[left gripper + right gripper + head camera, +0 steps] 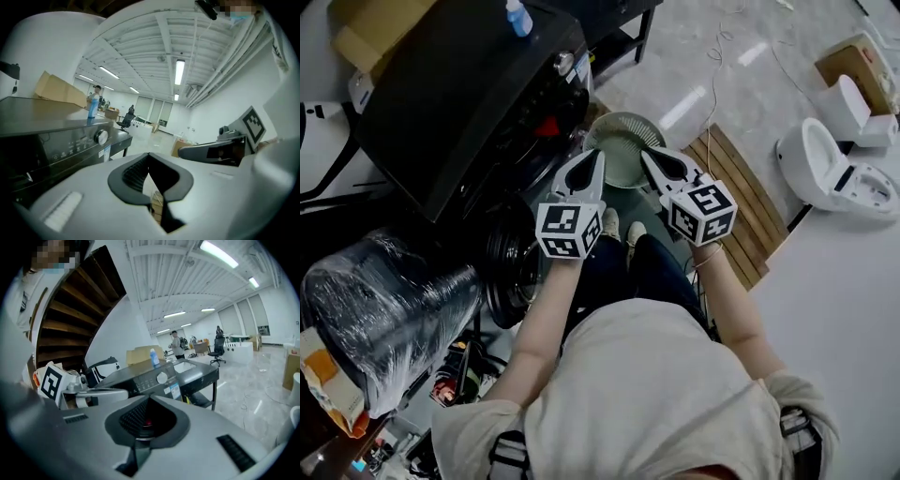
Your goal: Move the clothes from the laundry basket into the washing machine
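In the head view both grippers are held up side by side over the person's legs. My left gripper (597,155) is shut with nothing between its jaws. My right gripper (646,153) is shut and empty too. Just past their tips a pale round laundry basket (622,139) stands on the floor, and no clothes show in it. The black washing machine (469,89) is at the left, its round door (510,259) below. The left gripper view shows the left gripper (149,155), the machine's control panel (70,143) and the right gripper's body (220,150). The right gripper view shows the right gripper (149,399) and the machine (161,377).
A blue bottle (518,17) and a cardboard box (366,33) sit on the machine's top. A plastic-wrapped bundle (389,309) lies at lower left. A wooden slatted board (745,202) and white ceramic fixtures (830,173) lie on the floor at right.
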Demonstrator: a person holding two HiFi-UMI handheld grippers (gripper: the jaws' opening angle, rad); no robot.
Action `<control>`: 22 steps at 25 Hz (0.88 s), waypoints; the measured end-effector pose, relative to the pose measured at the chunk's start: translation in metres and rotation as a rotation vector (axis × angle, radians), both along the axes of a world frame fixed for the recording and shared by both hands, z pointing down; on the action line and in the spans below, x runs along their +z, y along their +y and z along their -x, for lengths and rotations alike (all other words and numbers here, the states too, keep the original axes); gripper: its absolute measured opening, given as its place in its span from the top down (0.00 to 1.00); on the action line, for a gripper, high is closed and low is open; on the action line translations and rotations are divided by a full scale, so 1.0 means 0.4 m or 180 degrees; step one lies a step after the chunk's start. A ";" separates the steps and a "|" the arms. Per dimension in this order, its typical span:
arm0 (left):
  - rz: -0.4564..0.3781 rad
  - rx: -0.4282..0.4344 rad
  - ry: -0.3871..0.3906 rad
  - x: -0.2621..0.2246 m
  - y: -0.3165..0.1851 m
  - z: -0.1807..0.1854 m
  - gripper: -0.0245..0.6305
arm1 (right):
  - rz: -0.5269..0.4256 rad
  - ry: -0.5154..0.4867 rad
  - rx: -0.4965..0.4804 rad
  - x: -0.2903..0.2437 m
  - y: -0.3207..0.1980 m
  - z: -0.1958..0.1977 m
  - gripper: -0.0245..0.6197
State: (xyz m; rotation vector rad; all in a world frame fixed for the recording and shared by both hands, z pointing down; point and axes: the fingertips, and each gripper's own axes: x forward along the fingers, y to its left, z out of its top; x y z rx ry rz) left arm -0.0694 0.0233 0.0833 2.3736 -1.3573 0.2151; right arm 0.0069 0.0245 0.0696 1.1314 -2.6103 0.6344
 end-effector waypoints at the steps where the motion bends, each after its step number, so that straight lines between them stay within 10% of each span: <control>1: -0.0043 0.0103 -0.0006 -0.026 0.008 -0.015 0.95 | -0.0076 0.0007 -0.0031 -0.029 0.002 0.008 0.95; 22: -0.0286 0.0461 -0.0256 -0.164 0.094 -0.046 0.95 | -0.0675 0.0270 -0.0359 -0.203 0.110 0.046 0.95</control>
